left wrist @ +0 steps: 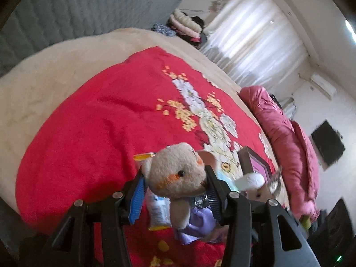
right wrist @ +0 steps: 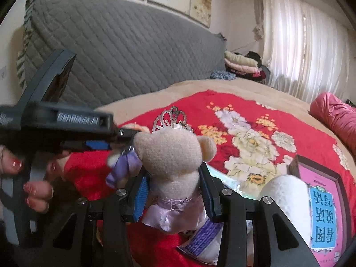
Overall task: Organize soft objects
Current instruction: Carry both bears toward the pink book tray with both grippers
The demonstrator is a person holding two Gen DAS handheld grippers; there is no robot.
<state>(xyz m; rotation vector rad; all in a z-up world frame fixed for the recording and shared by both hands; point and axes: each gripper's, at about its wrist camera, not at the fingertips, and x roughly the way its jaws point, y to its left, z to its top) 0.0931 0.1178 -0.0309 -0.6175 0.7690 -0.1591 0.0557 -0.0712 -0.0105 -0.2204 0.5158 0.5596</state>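
Observation:
A beige teddy bear (left wrist: 175,175) in a lilac dress is held above the red flowered blanket (left wrist: 100,115). My left gripper (left wrist: 174,178) is shut on the bear's head. My right gripper (right wrist: 172,178) is shut on the bear's body (right wrist: 171,153), seen from behind, just under its head. The left gripper's body (right wrist: 66,124) reaches in from the left in the right wrist view. A second pale plush (right wrist: 287,191) lies at lower right, also in the left wrist view (left wrist: 251,181).
A pink book (right wrist: 320,200) lies by the white plush. A silver tiara (right wrist: 171,115) sits behind the bear. Snack packets (left wrist: 158,211) lie under the bear. A pink quilt (left wrist: 287,138) lies at the bed's right edge. A grey headboard (right wrist: 124,51) and folded clothes (right wrist: 242,64) lie beyond.

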